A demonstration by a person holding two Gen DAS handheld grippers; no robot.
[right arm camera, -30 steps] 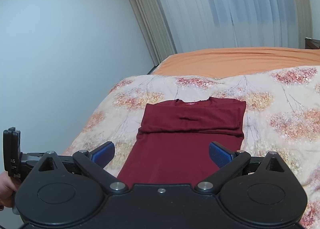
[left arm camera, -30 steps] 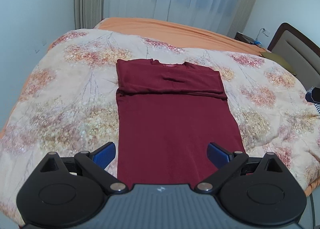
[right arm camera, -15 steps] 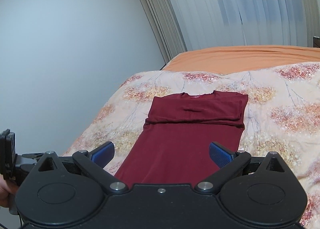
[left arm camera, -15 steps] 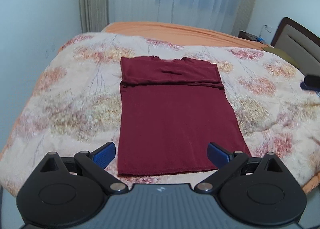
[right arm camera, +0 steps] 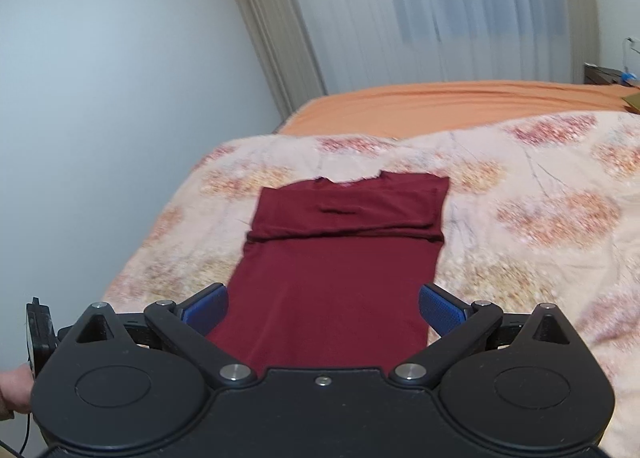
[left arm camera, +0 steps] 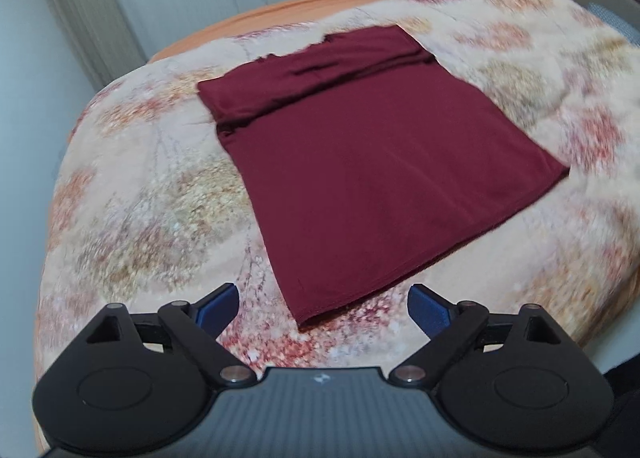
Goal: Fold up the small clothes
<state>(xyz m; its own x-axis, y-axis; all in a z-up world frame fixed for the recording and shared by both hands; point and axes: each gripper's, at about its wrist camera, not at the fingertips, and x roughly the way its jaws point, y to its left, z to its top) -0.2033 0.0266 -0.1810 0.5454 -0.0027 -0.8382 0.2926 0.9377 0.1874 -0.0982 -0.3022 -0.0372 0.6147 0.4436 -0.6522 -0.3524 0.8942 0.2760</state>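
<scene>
No legible writing on maroon shirt (left arm camera: 372, 162). Left tongs (left arm camera: 323, 304) wide but closing, empty, shirt's hem corner at 12 o'clock. Right tongs (right arm camera: 323, 308) released wide, empty.

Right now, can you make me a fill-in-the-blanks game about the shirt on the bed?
1. The shirt lying on the bed is dark ____.
2. The shirt rests on a quilt printed with ____.
3. The pads on the left gripper are coloured ____.
4. The sheet beyond the quilt is plain ____.

Missing words: red; flowers; blue; orange
</scene>
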